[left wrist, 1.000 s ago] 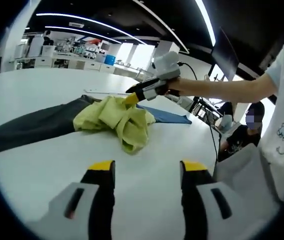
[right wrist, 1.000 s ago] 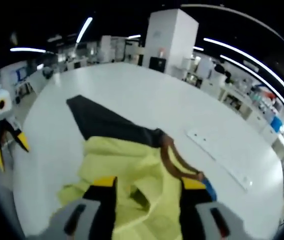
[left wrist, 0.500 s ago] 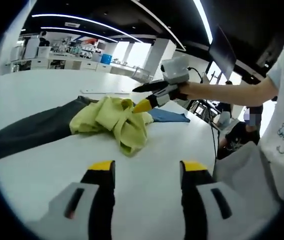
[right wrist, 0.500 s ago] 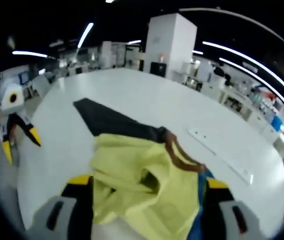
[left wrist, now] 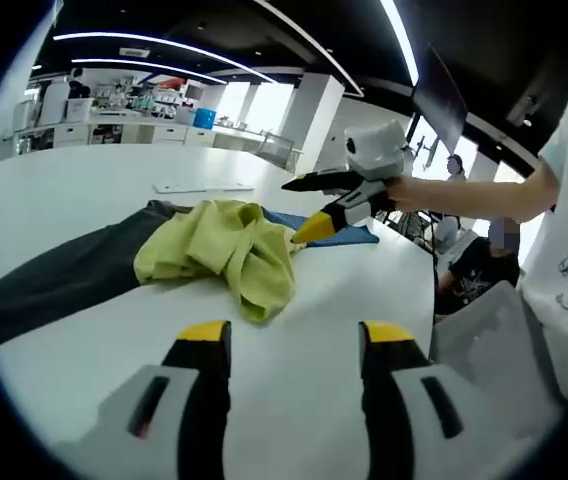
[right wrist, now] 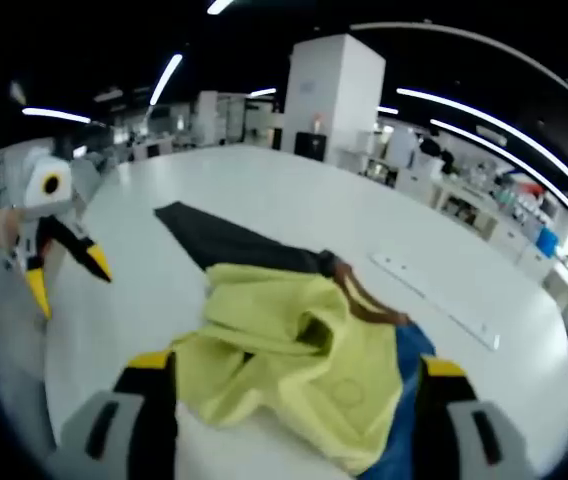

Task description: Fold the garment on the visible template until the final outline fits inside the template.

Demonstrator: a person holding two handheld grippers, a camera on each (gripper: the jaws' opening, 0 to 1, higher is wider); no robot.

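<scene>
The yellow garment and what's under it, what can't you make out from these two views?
- Yellow garment: crumpled in both views, so its type and full outline cannot be read.
- Blue sheet: mostly covered by the garment; in the right gripper view the bottom edge cuts it off.
- Dark cloth: its near end runs off the left edge of the left gripper view.
- Flat white strip on the table: too small to identify.

I'm working in what looks like a large open-plan lab or tech workspace: a broad white table [right wrist: 264, 200] sits under a dark ceiling crossed by long strip lights [left wrist: 164, 45]. Along the far wall I see white cabinets and benches crowded with equipment [left wrist: 104, 100], plus a big white pillar [right wrist: 332, 100]. A monitor [left wrist: 439, 95] hangs nearby, and a person [left wrist: 479, 270] sits beside the table.
</scene>
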